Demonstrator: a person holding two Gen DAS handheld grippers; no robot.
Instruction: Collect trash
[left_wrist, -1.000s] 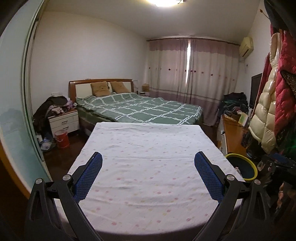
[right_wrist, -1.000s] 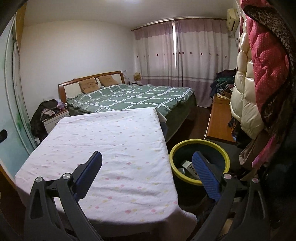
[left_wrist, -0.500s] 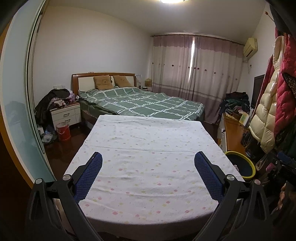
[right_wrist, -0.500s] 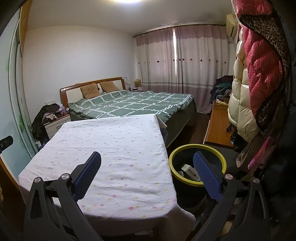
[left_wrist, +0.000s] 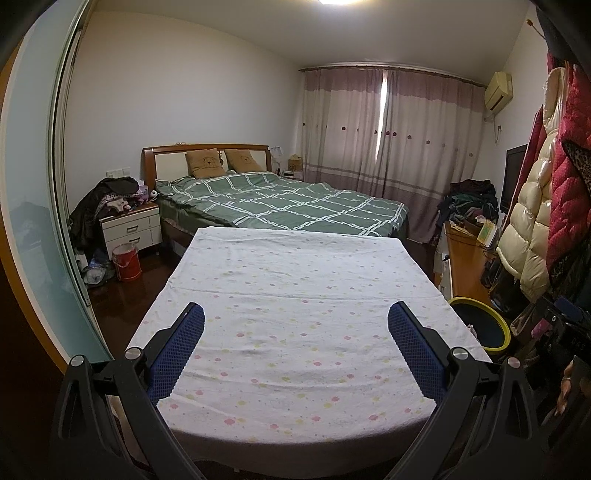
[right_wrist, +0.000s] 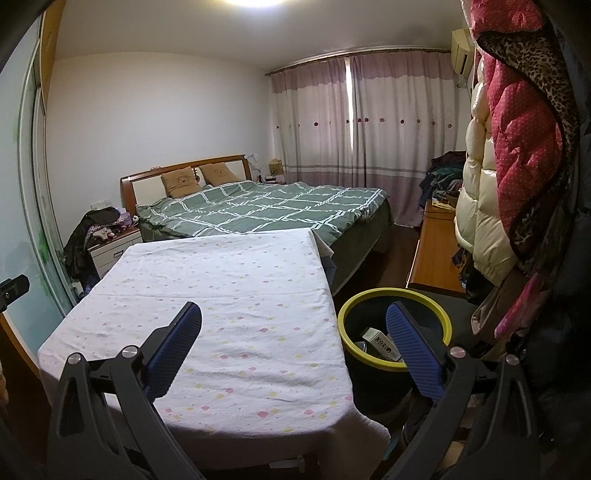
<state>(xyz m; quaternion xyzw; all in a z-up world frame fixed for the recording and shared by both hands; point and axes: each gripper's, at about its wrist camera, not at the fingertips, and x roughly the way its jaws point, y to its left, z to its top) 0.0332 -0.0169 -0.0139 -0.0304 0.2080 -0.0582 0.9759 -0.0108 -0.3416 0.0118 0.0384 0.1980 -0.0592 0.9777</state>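
A dark trash bin with a yellow rim (right_wrist: 397, 295) stands on the floor right of the table; it also shows in the left wrist view (left_wrist: 491, 314). Boxes of trash (right_wrist: 380, 341) lie inside it. The table (left_wrist: 295, 295) wears a white cloth with small coloured dots (right_wrist: 229, 295), and I see no trash on it. My left gripper (left_wrist: 295, 343) is open and empty above the table's near end. My right gripper (right_wrist: 293, 343) is open and empty above the table's right edge, its right finger (right_wrist: 413, 350) in front of the bin.
A green checked bed (left_wrist: 280, 203) lies beyond the table. A nightstand with clothes (left_wrist: 129, 225) and a red bucket (left_wrist: 126, 262) stand at left. Coats (right_wrist: 513, 147) hang at right over a wooden cabinet (right_wrist: 436, 251). A glass sliding door (left_wrist: 33, 221) runs along the left.
Both grippers have pulled back and risen from the table, so more of the cloth and room shows. Both stayed open and empty.
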